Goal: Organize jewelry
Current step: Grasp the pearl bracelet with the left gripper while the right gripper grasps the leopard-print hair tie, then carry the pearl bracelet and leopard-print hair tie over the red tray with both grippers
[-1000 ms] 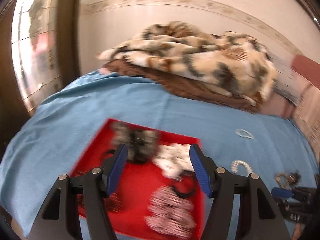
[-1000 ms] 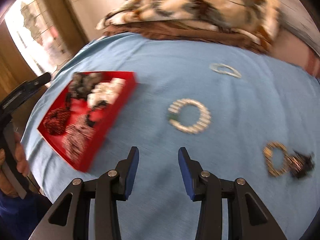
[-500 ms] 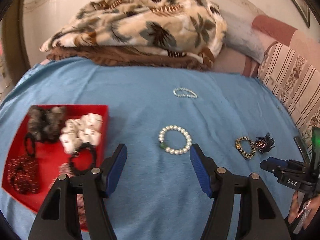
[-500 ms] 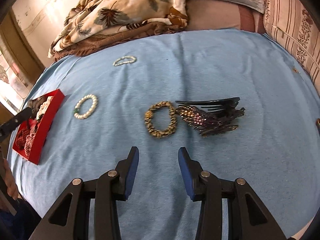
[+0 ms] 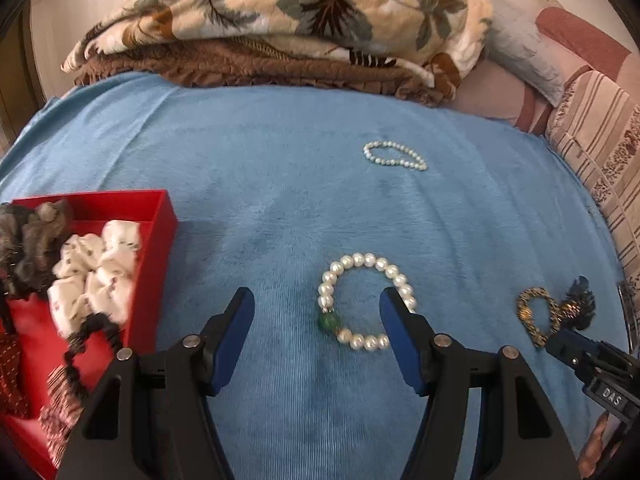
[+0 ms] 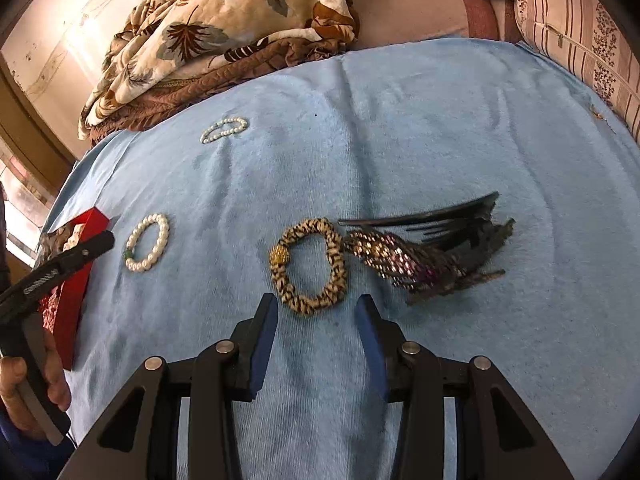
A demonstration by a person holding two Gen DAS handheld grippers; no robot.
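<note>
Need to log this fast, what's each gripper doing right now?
Left gripper: open, empty, by the pearl bracelet.
Right gripper: open, empty, by the gold bracelet.

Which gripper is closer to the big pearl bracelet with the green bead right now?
Left. The left gripper is open right at the pearl bracelet; the right gripper sits by the leopard-print bracelet, farther off.
</note>
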